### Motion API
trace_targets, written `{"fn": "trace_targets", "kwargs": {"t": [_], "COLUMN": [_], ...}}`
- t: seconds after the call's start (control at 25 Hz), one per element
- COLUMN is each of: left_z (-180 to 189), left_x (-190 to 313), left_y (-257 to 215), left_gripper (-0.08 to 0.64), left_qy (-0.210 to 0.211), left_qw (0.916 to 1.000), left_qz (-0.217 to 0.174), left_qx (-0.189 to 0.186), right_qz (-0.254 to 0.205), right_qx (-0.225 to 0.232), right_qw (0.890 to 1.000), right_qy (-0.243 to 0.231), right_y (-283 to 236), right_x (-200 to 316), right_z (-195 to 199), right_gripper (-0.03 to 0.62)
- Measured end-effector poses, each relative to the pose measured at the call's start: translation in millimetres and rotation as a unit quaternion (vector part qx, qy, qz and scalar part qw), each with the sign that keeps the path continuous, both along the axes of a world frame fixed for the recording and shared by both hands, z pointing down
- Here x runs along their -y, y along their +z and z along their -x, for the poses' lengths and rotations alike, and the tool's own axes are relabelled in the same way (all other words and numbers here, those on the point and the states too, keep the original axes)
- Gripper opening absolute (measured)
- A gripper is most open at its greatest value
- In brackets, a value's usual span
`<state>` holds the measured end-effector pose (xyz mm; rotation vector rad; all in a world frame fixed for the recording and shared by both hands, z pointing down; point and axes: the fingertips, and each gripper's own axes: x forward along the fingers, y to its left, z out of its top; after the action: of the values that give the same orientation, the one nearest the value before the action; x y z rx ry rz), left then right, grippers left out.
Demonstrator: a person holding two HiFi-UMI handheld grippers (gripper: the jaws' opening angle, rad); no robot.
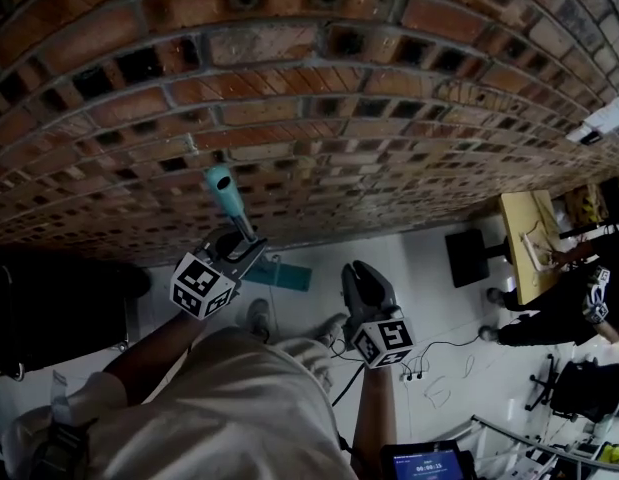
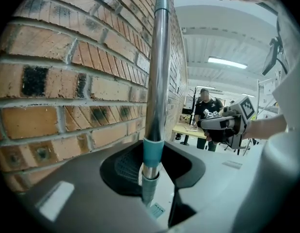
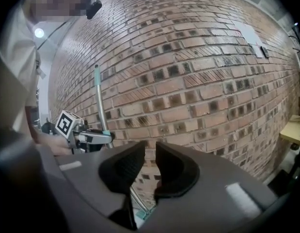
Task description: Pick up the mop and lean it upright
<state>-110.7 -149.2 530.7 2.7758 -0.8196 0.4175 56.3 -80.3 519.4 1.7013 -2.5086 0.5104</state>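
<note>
Left gripper point(image 2: 150, 171): clamped the mop handle point(image 2: 157, 81).
Right gripper point(image 3: 150, 159): narrow gap, held nothing.
Tip: probably needed easing onto brick wall point(image 1: 289, 88).

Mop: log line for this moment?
left tool: shut on mop handle | mop handle: near upright beside wall, contact unclear | right tool: jaws slightly apart, empty, clear of mop

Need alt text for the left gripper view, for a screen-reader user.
The left gripper clamps a metal mop handle at its teal collar, the handle standing nearly upright beside a brick wall on the left. To the right, the right gripper hovers in a hand, with a person by a table far behind.
</note>
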Motion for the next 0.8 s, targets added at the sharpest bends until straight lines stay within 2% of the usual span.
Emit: {"fn": "trace_targets", "kwargs": {"t": [0.8], "left_z": [-6.7], "left_x": [9.3], "left_y": [11.5], "left_gripper": [0.133], "left_qy": [-0.004], "left_qw": [1.0], "left_qz": [0.005], "left_qx": [0.004], "right_qz": [0.01], "right_qx": [0.006], "right_qw": [1.0], "right_qy": [0.024], "right_y": [14.3], "right_x": [-9.1], "right_z": [-14.8], "right_gripper": [0.061]}}
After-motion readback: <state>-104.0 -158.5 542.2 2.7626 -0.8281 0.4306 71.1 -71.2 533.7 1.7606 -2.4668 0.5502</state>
